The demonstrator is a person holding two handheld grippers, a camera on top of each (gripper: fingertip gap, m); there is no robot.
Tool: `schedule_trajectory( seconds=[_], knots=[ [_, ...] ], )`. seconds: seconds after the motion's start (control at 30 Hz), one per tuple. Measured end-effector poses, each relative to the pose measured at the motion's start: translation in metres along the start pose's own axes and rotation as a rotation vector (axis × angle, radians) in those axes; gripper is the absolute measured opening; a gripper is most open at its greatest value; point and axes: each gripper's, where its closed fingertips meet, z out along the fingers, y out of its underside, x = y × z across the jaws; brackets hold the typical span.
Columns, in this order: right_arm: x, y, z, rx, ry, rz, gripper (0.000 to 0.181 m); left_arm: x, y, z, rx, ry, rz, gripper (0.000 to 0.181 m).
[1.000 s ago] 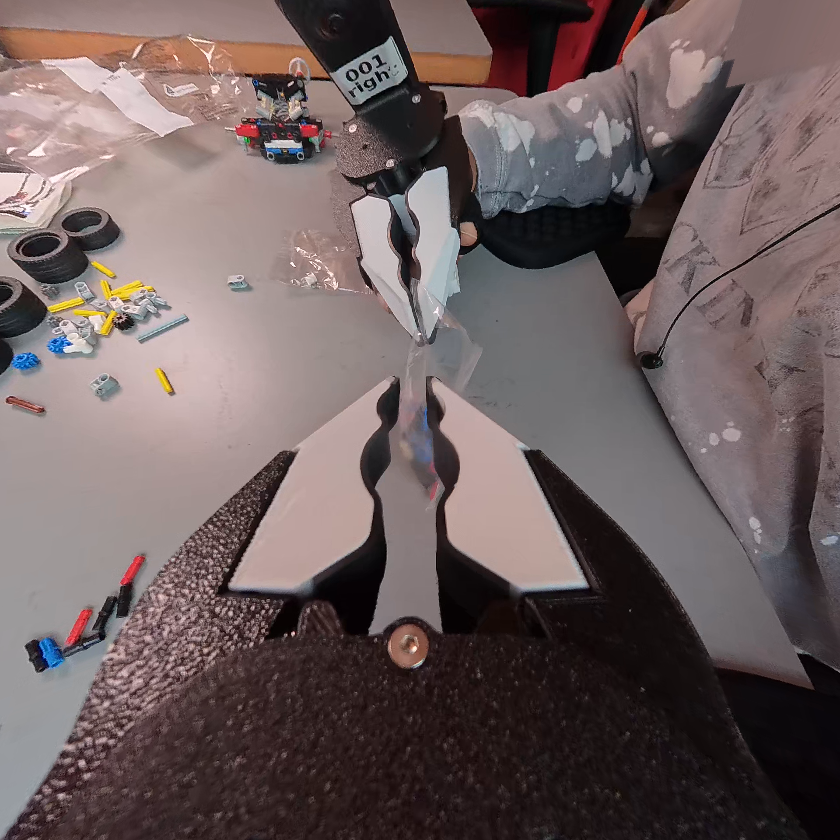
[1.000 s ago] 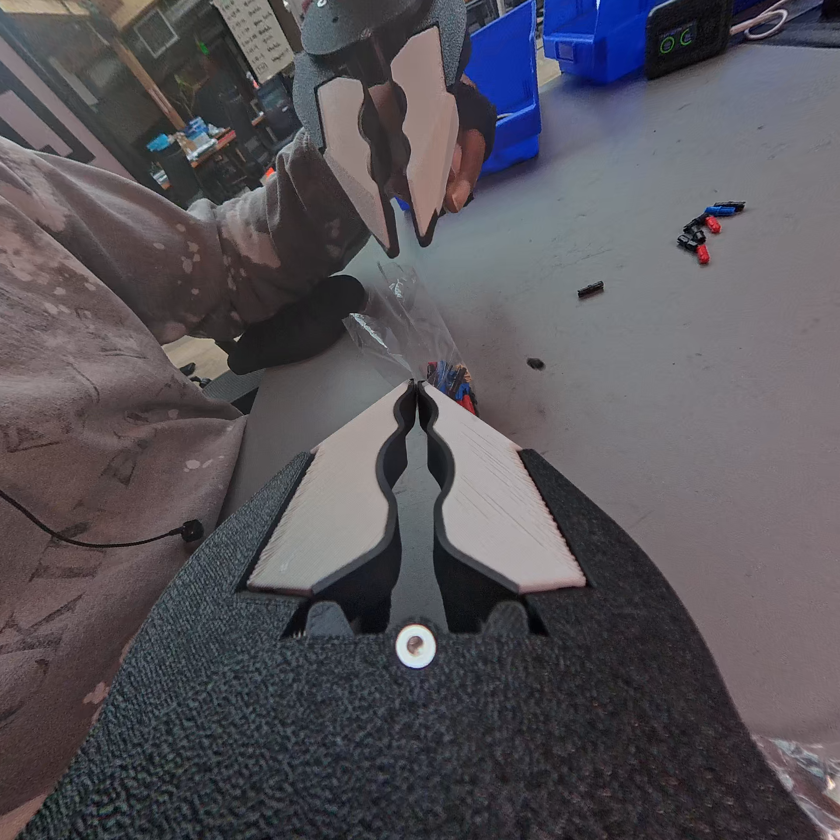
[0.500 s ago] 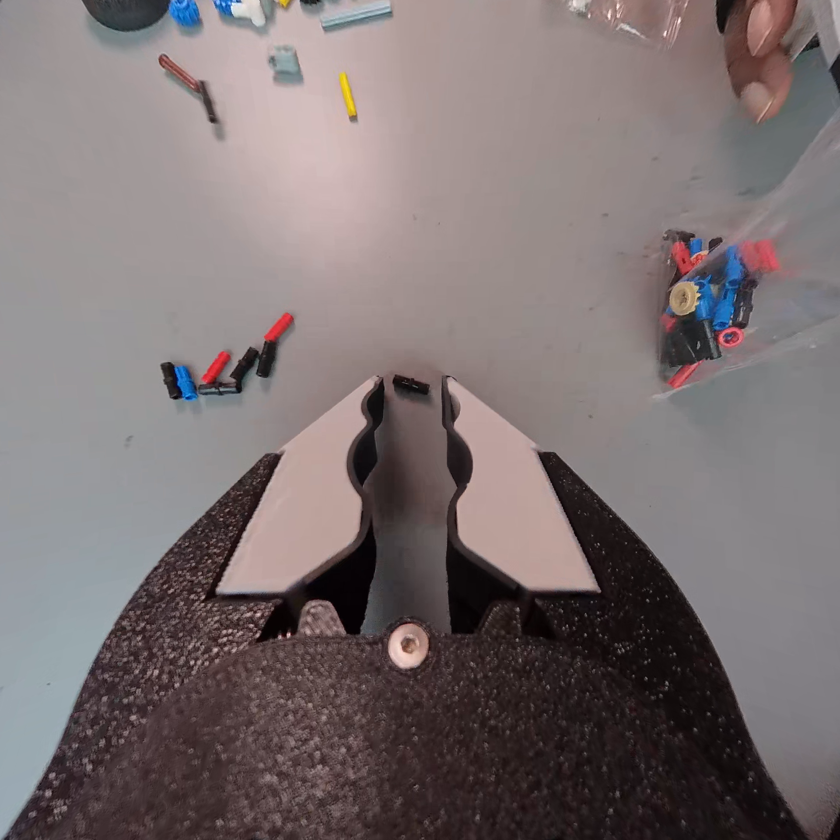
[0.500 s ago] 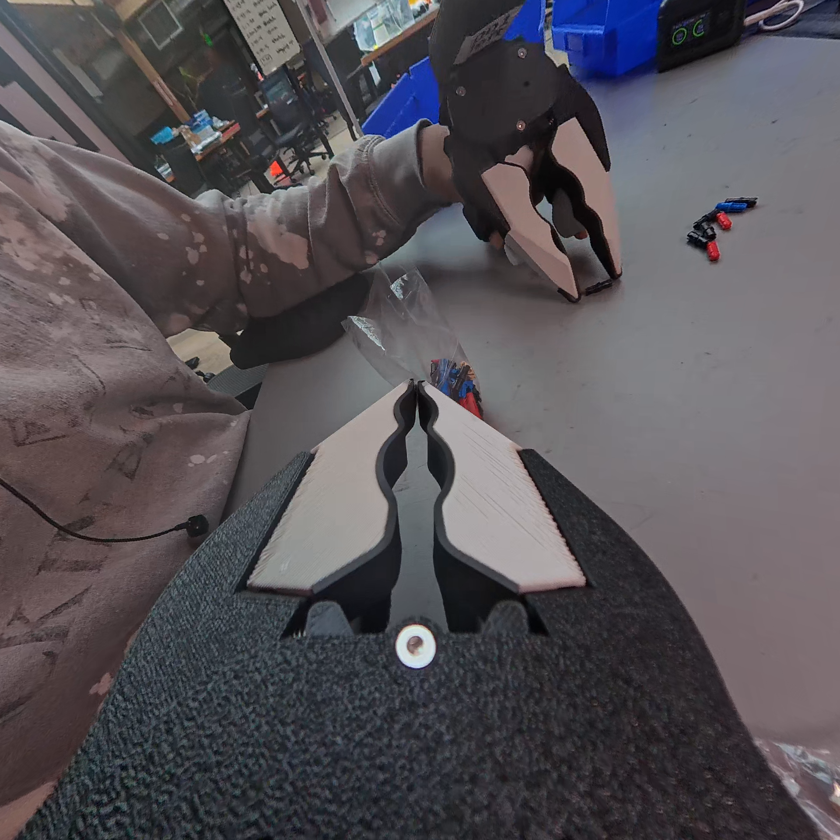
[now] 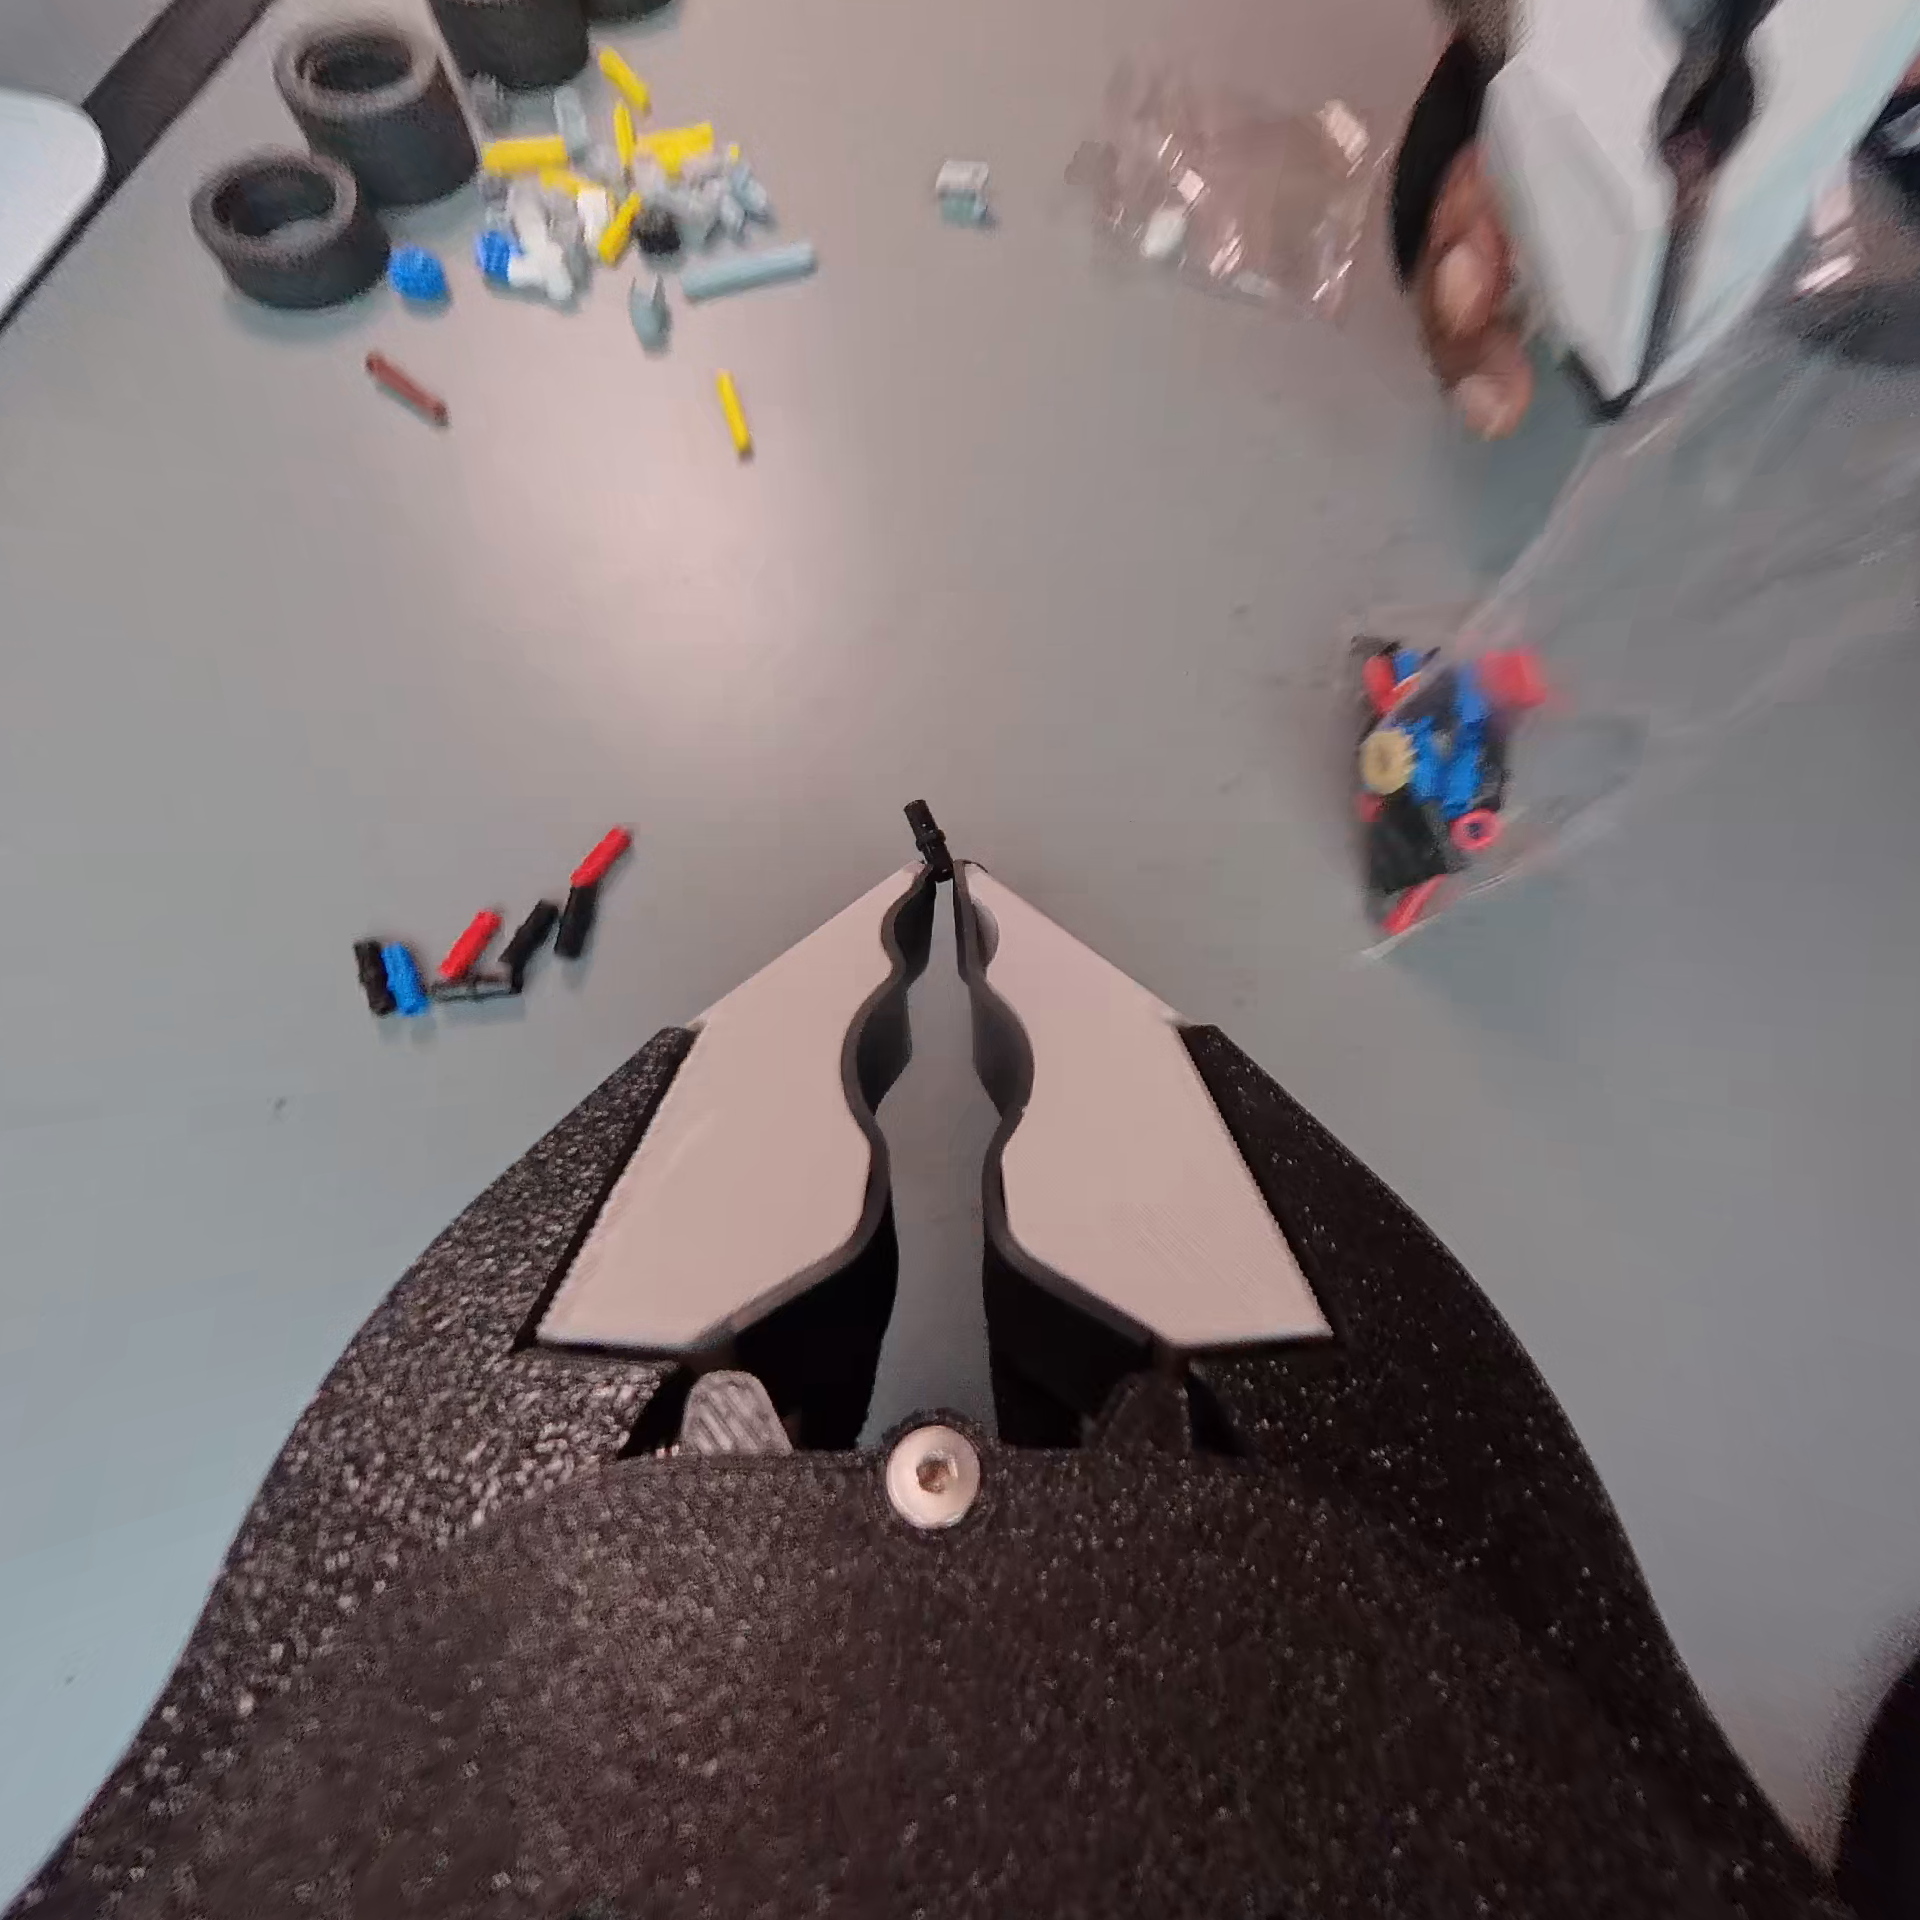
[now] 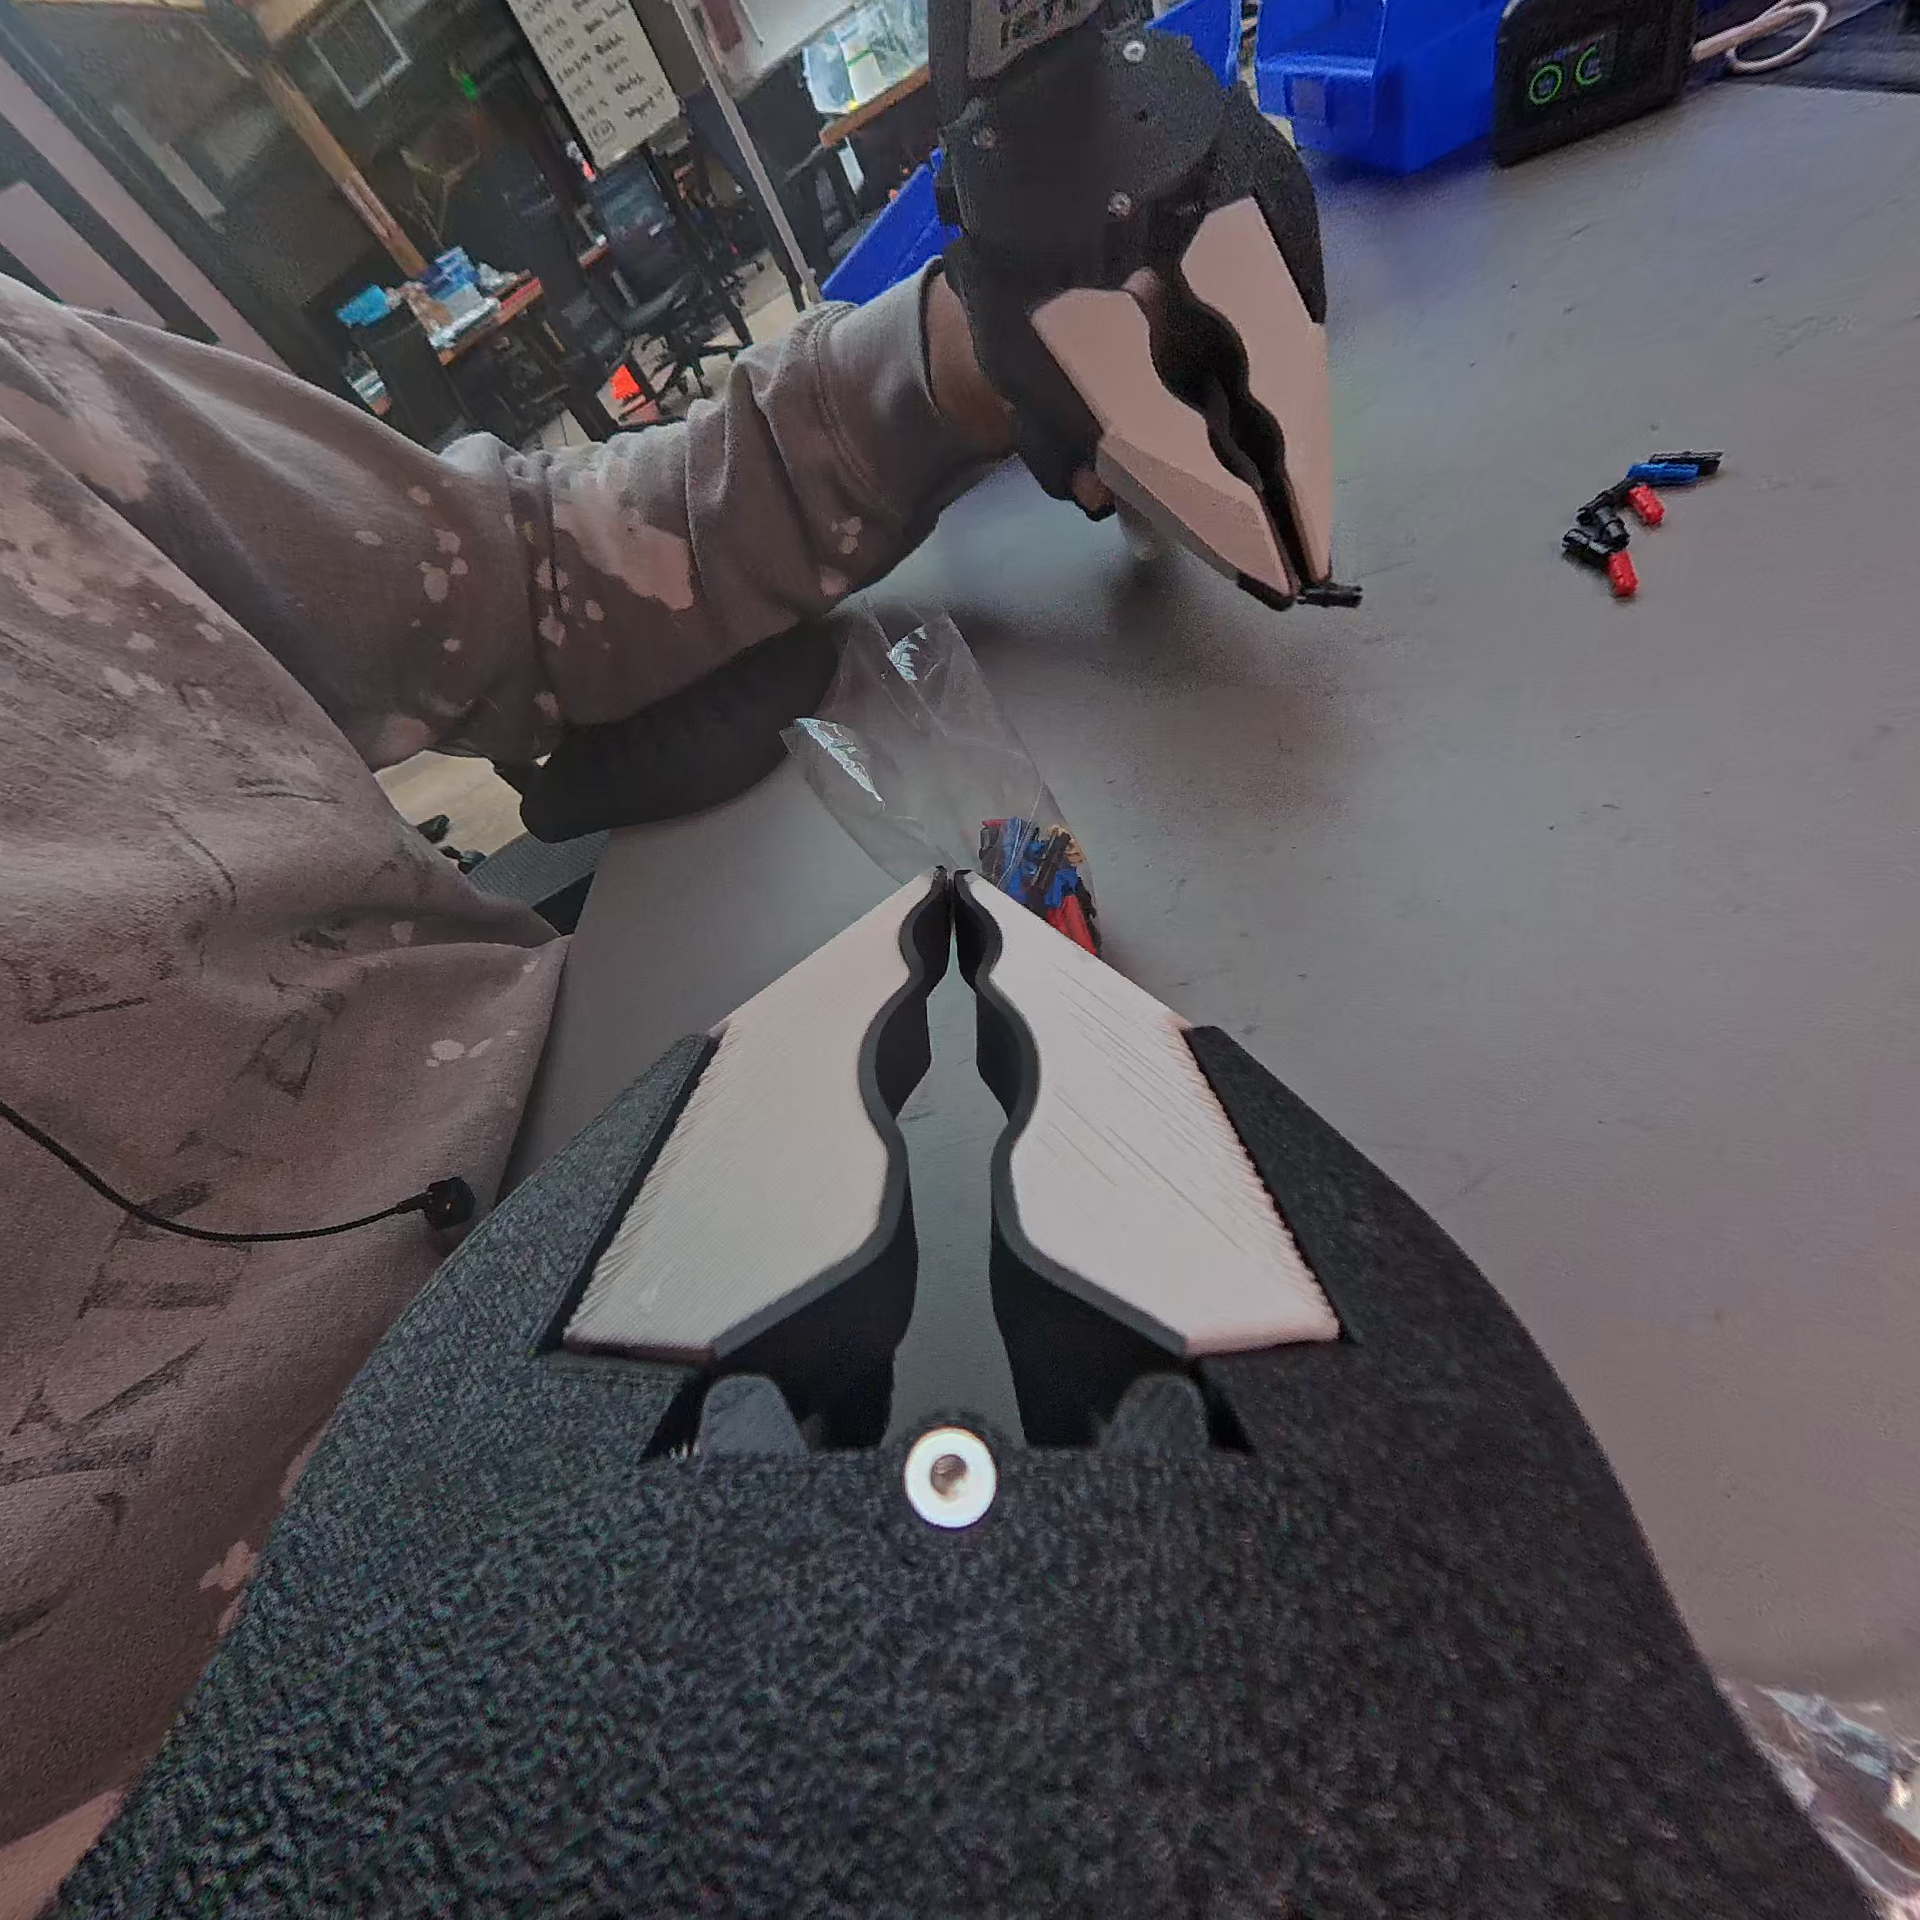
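My left gripper is shut on a small black pin, which sticks out past the fingertips above the grey table. It also shows in the right wrist view, holding the pin just above the table. My right gripper is shut on the edge of a clear plastic bag. The bag holds red, blue and black small parts and rests on the table to the right of the left gripper. The right gripper appears blurred at the top right of the left wrist view.
A row of loose red, black and blue pins lies left of the left gripper. Black tyres, a pile of yellow and grey parts and an empty clear bag lie farther off. Blue bins stand at the back.
My left gripper let go of the bag, moved down to the black pin on the table, shut on it and lifted it. My right gripper has stayed shut on the bag.
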Motion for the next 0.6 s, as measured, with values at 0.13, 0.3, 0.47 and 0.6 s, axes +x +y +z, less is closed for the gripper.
schedule_trajectory(
  seconds=[0.13,0.3,0.47,0.6],
  knots=[
    [0.002,-0.001,0.0,0.005,0.001,0.014,0.0,0.07,-0.071,-0.03,0.222,0.239,0.106,0.003],
    [0.001,-0.001,0.0,0.006,0.0,0.015,0.0,0.108,-0.071,-0.017,0.094,0.268,0.238,0.004],
    [0.001,-0.001,0.0,0.005,0.003,0.009,0.0,0.085,-0.069,-0.017,0.12,0.221,0.169,0.012],
    [0.0,0.0,0.001,0.002,-0.002,0.013,0.0,-0.018,-0.055,-0.025,0.15,-0.133,-0.02,0.018]
  ],
)
